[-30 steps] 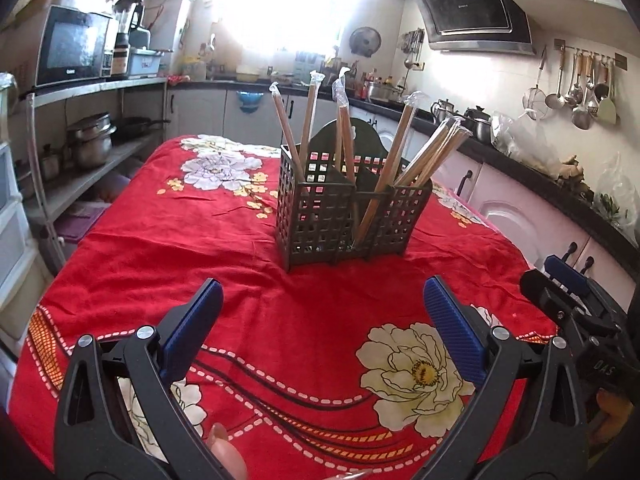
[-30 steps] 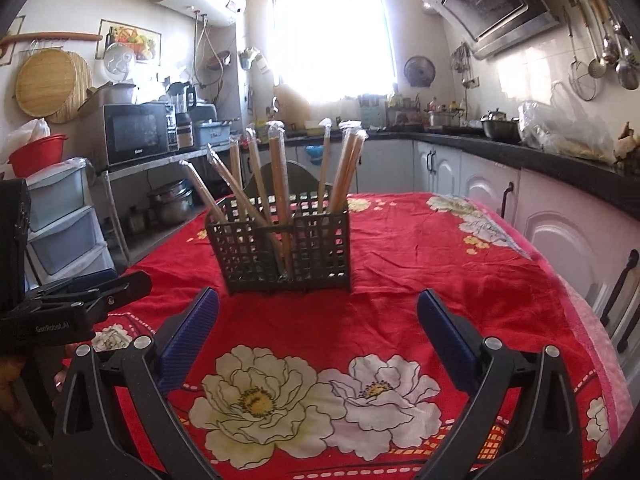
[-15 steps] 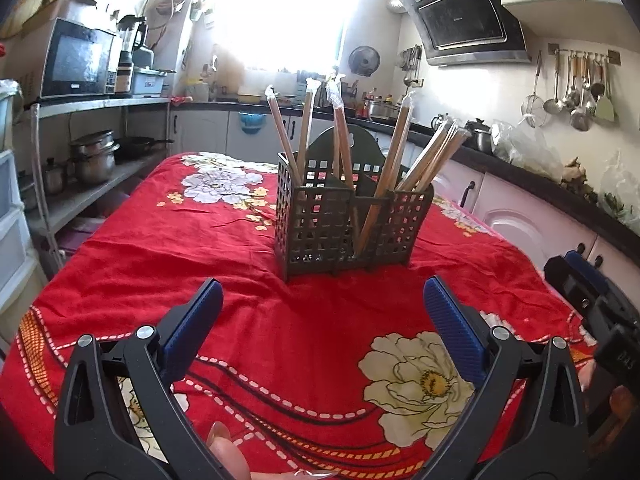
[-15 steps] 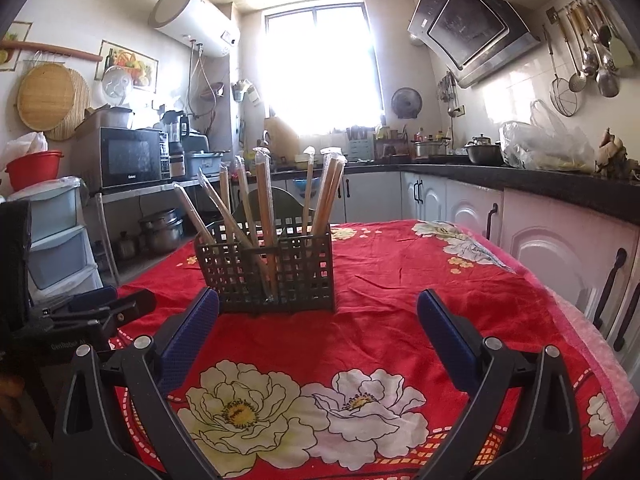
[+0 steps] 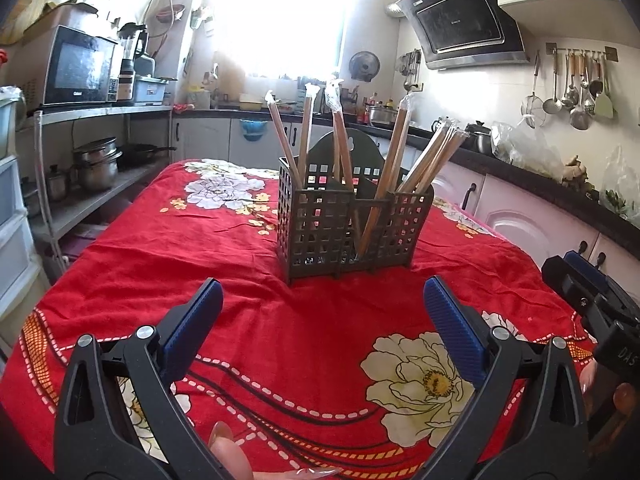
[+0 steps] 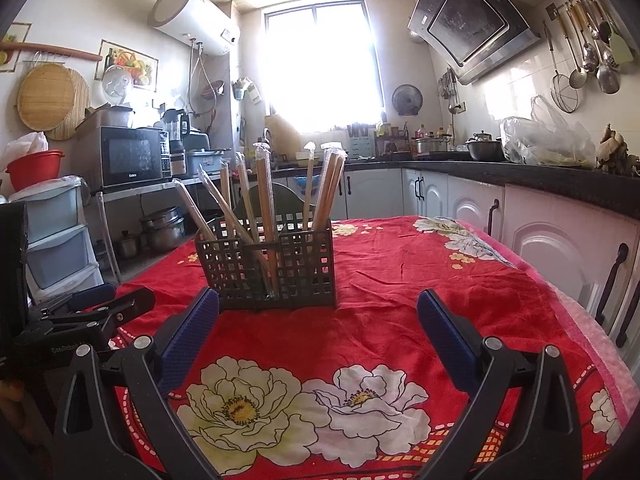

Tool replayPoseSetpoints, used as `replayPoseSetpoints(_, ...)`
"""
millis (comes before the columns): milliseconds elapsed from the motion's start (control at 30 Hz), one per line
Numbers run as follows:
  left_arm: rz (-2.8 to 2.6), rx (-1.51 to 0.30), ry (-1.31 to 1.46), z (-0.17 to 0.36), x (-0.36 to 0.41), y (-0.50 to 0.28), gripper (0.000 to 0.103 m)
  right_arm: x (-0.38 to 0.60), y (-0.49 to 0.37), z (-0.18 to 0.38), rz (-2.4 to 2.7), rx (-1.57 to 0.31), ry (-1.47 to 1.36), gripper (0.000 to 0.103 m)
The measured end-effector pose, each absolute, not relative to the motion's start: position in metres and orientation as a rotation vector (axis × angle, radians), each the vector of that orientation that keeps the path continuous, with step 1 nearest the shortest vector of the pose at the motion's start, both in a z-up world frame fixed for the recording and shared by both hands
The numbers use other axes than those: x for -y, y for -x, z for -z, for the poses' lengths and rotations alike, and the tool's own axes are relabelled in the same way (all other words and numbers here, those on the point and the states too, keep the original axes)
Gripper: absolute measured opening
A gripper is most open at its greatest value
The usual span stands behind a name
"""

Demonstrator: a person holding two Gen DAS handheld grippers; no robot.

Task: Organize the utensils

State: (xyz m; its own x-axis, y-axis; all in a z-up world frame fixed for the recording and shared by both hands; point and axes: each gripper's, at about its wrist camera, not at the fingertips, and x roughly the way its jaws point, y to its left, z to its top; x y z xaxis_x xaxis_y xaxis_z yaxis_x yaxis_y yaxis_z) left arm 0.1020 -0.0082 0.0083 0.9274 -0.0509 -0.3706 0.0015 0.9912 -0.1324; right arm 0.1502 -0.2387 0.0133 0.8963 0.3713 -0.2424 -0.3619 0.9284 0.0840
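Note:
A dark grid utensil basket point(image 5: 352, 232) stands upright on the red flowered tablecloth point(image 5: 200, 264). Several plastic-wrapped chopstick pairs point(image 5: 400, 160) stand in its compartments, leaning outward. The same basket point(image 6: 272, 268) and chopsticks point(image 6: 266, 200) show in the right wrist view. My left gripper point(image 5: 322, 300) is open and empty, hovering above the cloth in front of the basket. My right gripper point(image 6: 318, 312) is open and empty, also in front of the basket. The right gripper shows at the left view's right edge point(image 5: 588, 296); the left gripper shows at the right view's left edge point(image 6: 88, 312).
A shelf with a microwave point(image 5: 80, 68) and pots point(image 5: 96, 164) runs along the left. A black counter with white cabinets point(image 6: 520, 216) runs along the right, with ladles hung above point(image 5: 572, 84). A window point(image 6: 320, 72) lies behind. The table edge drops off near the cabinets.
Both grippers have tilted upward and drawn back slightly, so the views show more of the walls and ceiling. The basket and chopsticks have not moved. Both grippers stay open.

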Motion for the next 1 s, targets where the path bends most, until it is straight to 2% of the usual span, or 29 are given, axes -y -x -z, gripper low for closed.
replayPoseSetpoints(1000,0.028,-0.373,0.131,-0.0123,0.0087,-0.1006,0.093,0.2389,-0.1494,-0.0133,-0.38,-0.257,-0.036,0.097)
